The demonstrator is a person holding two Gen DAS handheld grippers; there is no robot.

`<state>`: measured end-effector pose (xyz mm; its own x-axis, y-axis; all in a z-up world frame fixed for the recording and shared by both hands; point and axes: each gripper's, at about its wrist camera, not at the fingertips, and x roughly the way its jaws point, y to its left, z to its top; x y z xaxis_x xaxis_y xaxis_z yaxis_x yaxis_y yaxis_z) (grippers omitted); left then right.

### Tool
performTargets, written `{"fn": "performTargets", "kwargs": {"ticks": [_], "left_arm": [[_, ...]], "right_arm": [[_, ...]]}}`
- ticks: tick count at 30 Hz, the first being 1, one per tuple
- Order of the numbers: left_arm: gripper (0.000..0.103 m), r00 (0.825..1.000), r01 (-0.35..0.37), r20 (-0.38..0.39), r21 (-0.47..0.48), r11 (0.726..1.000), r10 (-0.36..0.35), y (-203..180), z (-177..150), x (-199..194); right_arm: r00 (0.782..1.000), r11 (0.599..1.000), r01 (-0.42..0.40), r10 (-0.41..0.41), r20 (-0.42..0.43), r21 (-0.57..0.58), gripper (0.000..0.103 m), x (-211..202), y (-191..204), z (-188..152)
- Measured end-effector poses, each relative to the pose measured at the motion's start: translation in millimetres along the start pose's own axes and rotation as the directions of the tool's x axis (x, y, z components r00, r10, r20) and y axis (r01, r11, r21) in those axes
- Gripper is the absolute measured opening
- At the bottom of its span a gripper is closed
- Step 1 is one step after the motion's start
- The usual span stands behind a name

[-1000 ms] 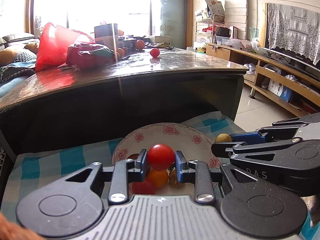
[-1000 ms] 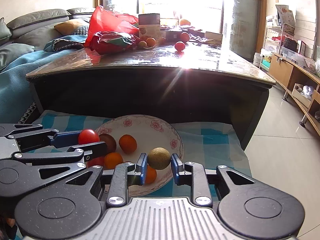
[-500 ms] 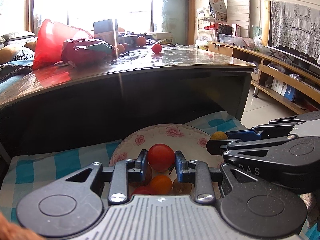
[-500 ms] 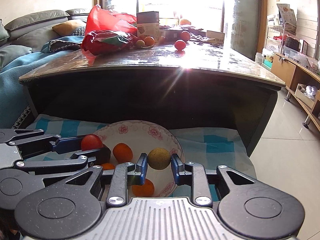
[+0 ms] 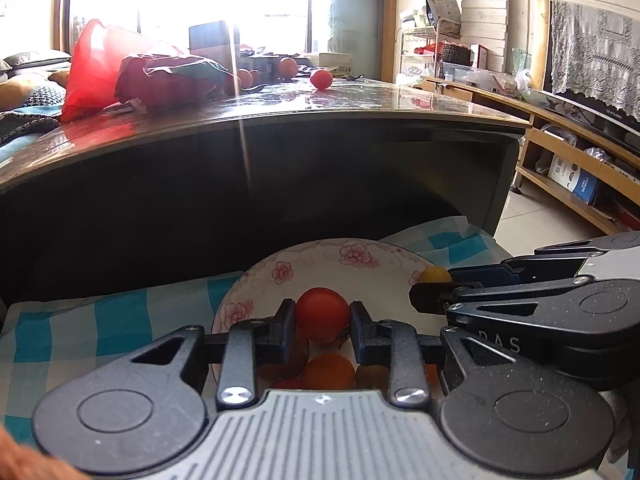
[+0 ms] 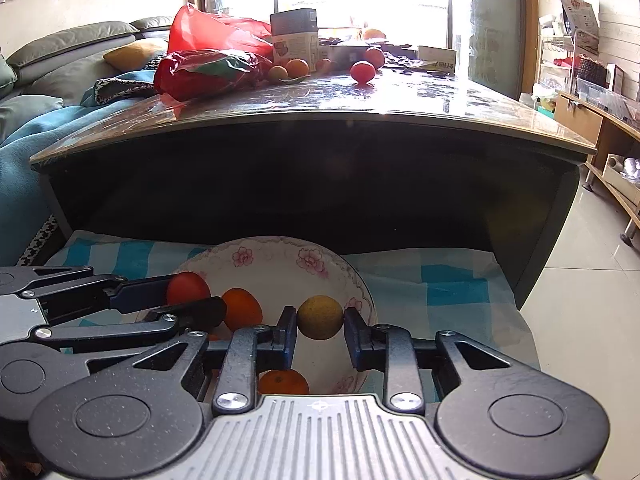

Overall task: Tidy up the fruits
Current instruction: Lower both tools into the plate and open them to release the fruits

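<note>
Both tongs carry fruit over one dish. Our left tongs (image 5: 322,315) are clenched on a red tomato (image 5: 322,314), pads pressed to its sides, and hold it above the near half of the flowered plate (image 5: 280,272). Our right tongs (image 6: 320,318) bracket a yellow-green round fruit (image 6: 320,317) over the right part of the same plate; the left pad touches it, while the right pad shows a thin gap, the jaws having just eased a little wider, so the grip reads as loosening, with the fruit between the pads. On the plate we count an orange citrus (image 6: 241,308) toward its left side, a second orange citrus (image 6: 283,382) at its near rim, and darker fruit partly hidden under the left tongs, kind not told. The plate sits on a blue-and-white checked cloth (image 6: 432,292) spread over a low surface in front of the dark tabletop (image 6: 360,104). On the tabletop, toward its far edge: a red plastic bag (image 6: 208,32), a red wrapped bundle (image 6: 200,74) just in front of it, a printed carton (image 6: 295,36), a loose red tomato (image 6: 363,71), and several small orange and brownish fruits (image 6: 297,67) between bundle and tomato. A sofa with a teal blanket (image 6: 24,136) lies beyond the tabletop's left edge; wooden shelving (image 5: 580,152) runs past its right edge.
</note>
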<state>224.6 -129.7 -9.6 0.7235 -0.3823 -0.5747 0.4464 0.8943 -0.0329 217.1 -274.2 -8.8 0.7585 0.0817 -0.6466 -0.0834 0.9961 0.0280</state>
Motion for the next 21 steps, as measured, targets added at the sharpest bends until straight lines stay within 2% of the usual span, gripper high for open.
{"fn": "performTargets", "kwargs": {"ticks": [21], "left_arm": [[0.036, 1.0, -0.005, 0.021, 0.016, 1.0, 0.004, 1, 0, 9]], "right_arm": [[0.999, 0.998, -0.039, 0.039, 0.004, 0.041, 0.024, 15, -10, -4]]}}
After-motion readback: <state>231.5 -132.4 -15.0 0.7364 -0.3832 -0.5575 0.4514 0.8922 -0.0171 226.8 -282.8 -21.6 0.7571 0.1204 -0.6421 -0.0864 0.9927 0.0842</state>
